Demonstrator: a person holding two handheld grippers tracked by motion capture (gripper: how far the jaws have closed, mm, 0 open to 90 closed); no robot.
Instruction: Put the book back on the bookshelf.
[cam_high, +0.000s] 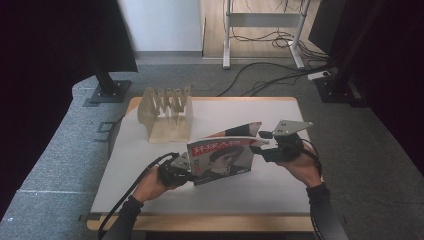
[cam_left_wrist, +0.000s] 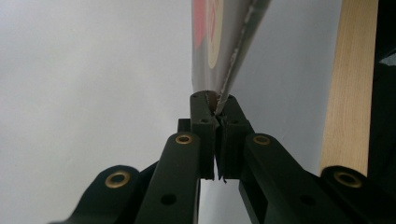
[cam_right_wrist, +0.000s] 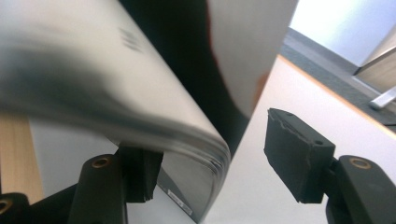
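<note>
Pinching the magazine's (cam_high: 222, 161) lower corner, the left gripper (cam_high: 191, 172) holds it upright; the right gripper (cam_high: 257, 148) seems released, jaws parted around its edge.

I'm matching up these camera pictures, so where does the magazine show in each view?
High view: magazine at centre, held up off the white table.
Left gripper view: its edge rises from the shut left tool.
Right gripper view: it fills the upper left.
Shared landmark: the white table top.

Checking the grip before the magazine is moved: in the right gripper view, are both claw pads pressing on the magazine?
No, the right claw stands open: the magazine lies against one pad while the other pad is clear of it.
</note>
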